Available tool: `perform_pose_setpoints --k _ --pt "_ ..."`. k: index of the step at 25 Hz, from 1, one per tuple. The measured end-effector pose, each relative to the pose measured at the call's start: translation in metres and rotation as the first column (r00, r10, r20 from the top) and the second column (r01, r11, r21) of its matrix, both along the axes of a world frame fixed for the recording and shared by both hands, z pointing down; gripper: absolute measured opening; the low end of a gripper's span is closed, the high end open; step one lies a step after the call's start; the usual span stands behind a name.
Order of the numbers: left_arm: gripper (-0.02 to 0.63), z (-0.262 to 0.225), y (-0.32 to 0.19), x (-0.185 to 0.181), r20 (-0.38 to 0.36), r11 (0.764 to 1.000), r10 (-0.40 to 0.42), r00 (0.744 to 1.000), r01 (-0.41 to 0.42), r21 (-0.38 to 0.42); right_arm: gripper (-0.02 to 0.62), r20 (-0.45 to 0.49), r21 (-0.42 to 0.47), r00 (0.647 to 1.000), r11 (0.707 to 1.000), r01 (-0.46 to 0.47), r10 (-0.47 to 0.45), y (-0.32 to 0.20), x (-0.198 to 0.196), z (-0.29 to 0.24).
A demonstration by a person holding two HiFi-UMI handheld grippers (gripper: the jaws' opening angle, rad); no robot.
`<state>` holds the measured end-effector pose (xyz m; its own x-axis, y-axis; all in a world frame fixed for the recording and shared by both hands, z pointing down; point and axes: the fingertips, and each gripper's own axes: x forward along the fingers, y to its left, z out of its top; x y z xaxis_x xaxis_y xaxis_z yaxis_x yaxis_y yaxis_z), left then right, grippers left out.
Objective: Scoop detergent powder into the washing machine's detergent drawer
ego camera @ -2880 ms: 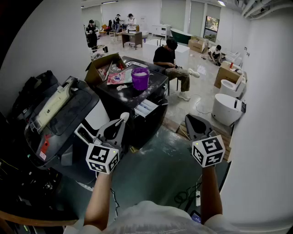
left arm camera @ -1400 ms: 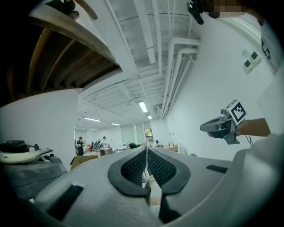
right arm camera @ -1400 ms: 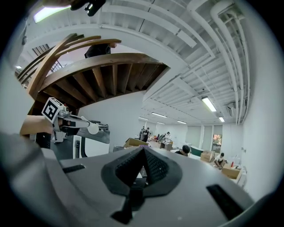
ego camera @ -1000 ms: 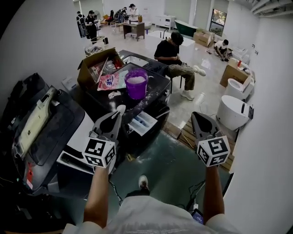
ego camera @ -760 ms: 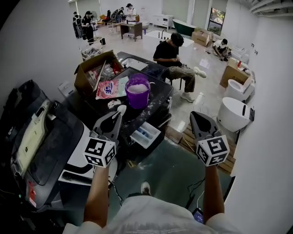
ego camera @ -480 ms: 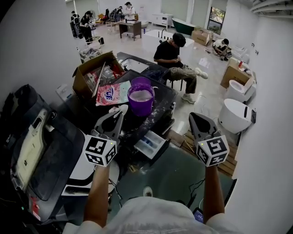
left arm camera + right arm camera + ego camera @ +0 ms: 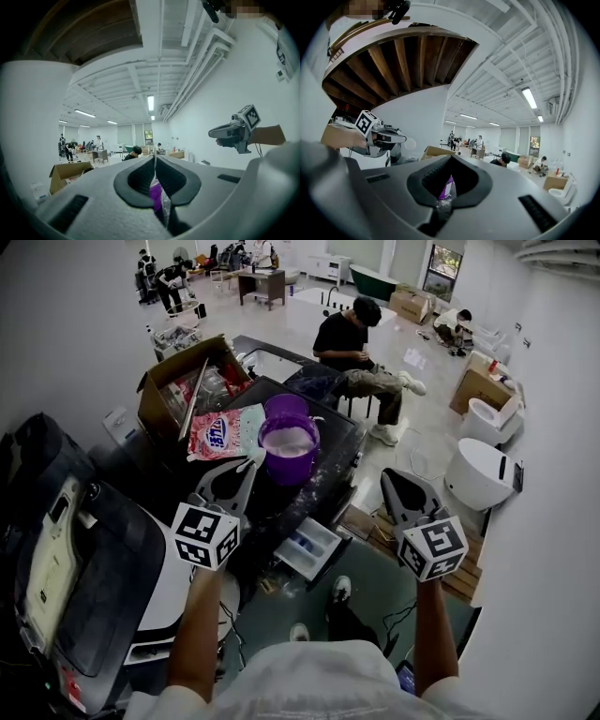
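Holding white powder (image 7: 289, 438), purple bucket (image 7: 286, 468), scoop (image 7: 410, 143) clamped in left tool (image 7: 154, 158)

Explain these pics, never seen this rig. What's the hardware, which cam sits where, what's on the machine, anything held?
There is no robot here. A person holds a handheld gripper with two fingers in each hand, and the cubes with square markers are part of those grippers. The head view comes from a camera on the person's head, looking down. The other two views come from cameras riding on each gripper, looking along its fingers. Ahead stands a dark washing machine with its detergent drawer pulled open. On its top sit a purple bucket of white powder and a detergent bag, with an open cardboard box behind. The left gripper is shut on a white scoop. The right gripper is shut and empty.
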<state>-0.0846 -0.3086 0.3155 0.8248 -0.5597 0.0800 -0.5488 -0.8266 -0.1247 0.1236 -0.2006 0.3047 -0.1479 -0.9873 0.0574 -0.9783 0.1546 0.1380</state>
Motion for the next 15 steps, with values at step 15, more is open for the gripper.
perform_pose_setpoints --k 15 --pt "0.014 0.064 -0.117 0.097 0.221 0.966 0.182 0.958 -0.132 -0.225 0.005 0.012 -0.133 0.996 0.987 0.091 -0.09 -0.124 0.051 0.06"
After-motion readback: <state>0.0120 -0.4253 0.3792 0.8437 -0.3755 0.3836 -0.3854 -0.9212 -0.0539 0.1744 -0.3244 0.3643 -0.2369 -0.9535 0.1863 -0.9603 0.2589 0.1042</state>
